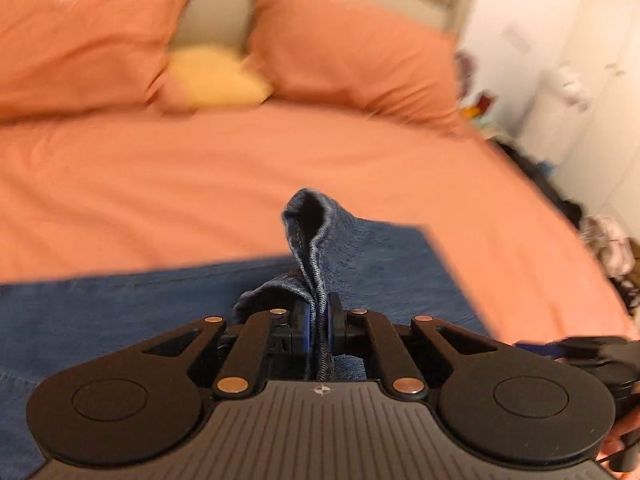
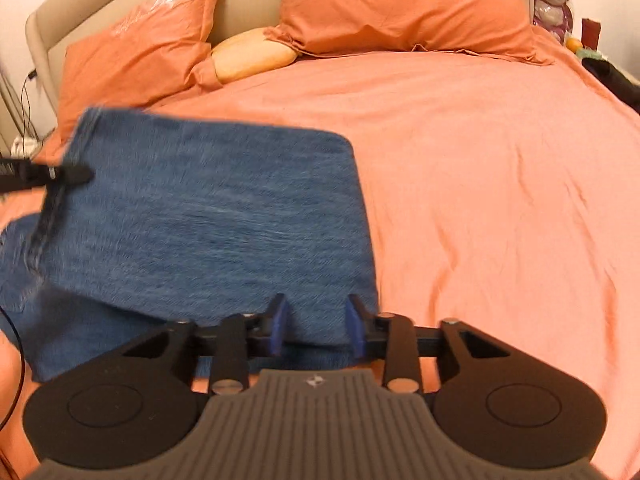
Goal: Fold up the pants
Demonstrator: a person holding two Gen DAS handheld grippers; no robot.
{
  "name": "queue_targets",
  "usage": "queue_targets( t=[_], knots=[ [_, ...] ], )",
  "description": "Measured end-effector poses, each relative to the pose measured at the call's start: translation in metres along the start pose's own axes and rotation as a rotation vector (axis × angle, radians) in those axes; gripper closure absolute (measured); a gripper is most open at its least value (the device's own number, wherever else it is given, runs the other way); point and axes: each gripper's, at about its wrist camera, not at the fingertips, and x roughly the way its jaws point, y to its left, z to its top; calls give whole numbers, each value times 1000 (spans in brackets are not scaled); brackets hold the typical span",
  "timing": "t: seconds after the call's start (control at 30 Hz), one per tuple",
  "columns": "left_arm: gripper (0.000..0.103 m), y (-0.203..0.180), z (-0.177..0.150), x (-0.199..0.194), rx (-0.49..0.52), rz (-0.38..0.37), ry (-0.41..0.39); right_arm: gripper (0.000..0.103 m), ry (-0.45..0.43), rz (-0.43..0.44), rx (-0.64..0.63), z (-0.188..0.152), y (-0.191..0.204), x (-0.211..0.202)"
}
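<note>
Clearly clamped between the left gripper (image 1: pixel 318 322) pads: a bunched hem of the blue pants (image 2: pixel 208 216), lying ahead on the orange bed (image 2: pixel 500 168). Right gripper (image 2: pixel 318 326) spread apart, holding nothing, just before the pants' near edge.

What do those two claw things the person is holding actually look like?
Both the left gripper and right gripper look alike: matte black linkage arms with copper-coloured rivets, two round black discs, a ribbed grey body bearing a small white emblem, and blue fingertip pads.
</note>
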Motion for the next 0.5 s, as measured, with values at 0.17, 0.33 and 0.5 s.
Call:
queue_targets(
  t=[0.17,0.33,0.5],
  knots=[
    [96,39,-29,37,-123,24,119,93,3,9,-26,14,1,18],
    [93,47,-44,58,-183,26,157,97,12,0,-52,50,7,54],
    [88,58,-41,61,-213,2,173,99,22,-15,-67,99,11,103]
  ],
)
